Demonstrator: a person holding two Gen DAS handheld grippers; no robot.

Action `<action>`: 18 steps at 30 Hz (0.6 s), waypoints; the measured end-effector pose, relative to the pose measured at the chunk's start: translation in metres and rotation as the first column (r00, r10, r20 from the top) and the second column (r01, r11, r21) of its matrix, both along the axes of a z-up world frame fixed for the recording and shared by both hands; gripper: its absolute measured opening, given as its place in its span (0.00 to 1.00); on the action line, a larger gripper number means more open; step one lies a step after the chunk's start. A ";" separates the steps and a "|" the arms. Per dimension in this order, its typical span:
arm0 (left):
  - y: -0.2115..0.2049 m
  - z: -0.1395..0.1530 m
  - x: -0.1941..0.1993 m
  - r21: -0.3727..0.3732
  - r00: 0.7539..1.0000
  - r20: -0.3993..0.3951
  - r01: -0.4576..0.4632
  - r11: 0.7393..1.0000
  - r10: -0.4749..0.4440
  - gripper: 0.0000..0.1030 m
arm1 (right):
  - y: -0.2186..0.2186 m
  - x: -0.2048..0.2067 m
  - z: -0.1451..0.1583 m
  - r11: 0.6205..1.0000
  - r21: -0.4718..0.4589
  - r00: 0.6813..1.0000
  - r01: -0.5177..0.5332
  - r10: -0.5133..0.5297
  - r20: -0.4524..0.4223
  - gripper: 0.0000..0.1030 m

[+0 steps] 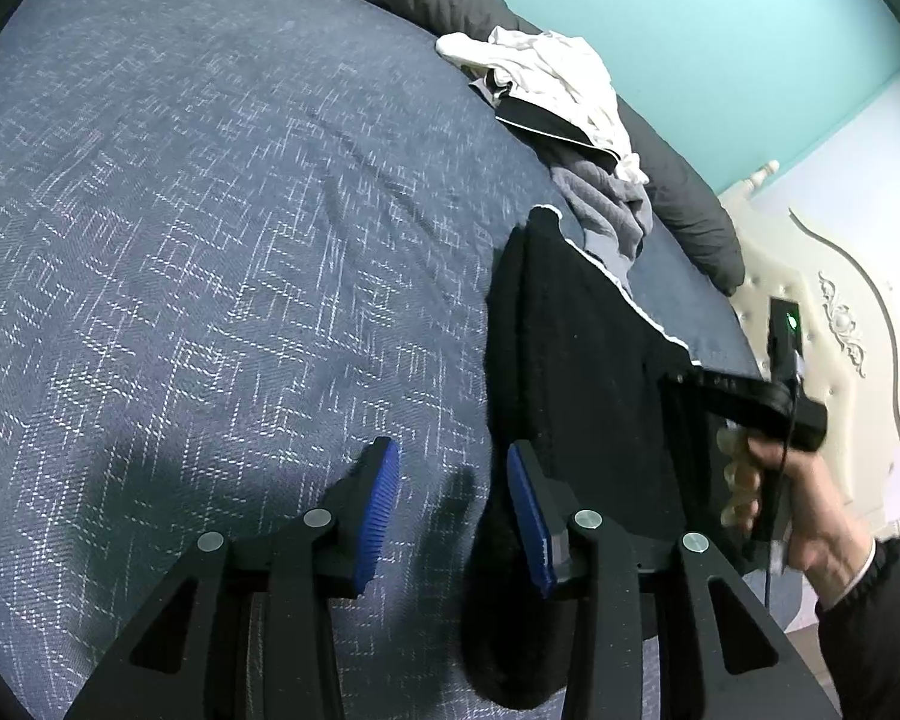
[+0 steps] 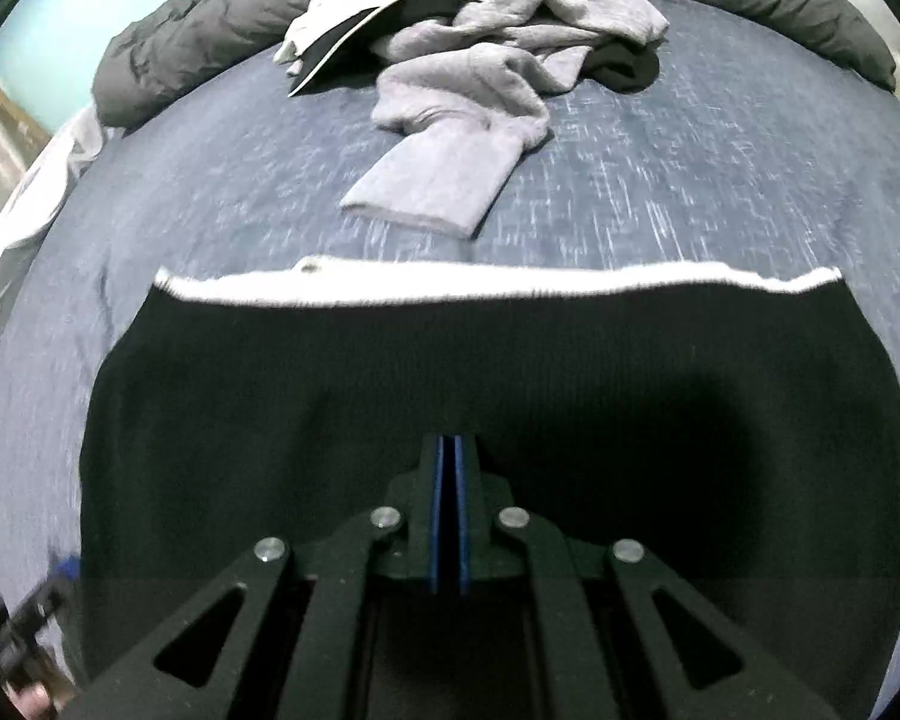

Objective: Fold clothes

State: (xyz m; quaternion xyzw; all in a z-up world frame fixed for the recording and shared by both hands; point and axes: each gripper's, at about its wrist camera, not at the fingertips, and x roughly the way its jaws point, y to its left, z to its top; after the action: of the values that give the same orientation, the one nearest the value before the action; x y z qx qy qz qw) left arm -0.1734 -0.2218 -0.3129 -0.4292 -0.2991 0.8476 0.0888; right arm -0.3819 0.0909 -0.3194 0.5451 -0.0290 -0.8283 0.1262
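Black knit garment, white-trimmed along its far edge, is spread on the blue woven bedspread, filling the lower half of the right wrist view. Right gripper is seen with blue pads pressed together above the cloth; a pinch cannot be told. Left gripper is held spread, the garment's long edge touching its right finger. Unfolded grey and white clothes are heaped at upper centre.

bedspread left: open | right: black garment — clothes pile beyond, possibly blocking
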 end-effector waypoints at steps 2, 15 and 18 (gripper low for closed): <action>0.001 0.001 0.000 0.000 1.000 -0.002 0.002 1.000 -0.002 0.40 | 0.000 0.017 0.002 1.000 -0.011 1.000 -0.015 0.015 0.001 0.02; 0.007 0.011 0.007 -0.008 1.000 -0.016 0.017 1.000 -0.017 0.47 | 0.025 0.126 -0.009 0.999 -0.038 0.997 -0.035 0.038 0.072 0.02; 0.007 0.017 0.011 -0.010 1.000 -0.022 0.013 1.000 -0.013 0.47 | 0.030 0.149 -0.007 0.998 -0.042 0.996 -0.045 0.048 0.072 0.02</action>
State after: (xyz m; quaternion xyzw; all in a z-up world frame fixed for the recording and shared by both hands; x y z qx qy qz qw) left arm -0.1619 -0.2150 -0.2960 -0.4221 -0.2912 0.8531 0.0958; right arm -0.2328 0.1207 -0.3268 0.5731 -0.0375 -0.8038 0.1555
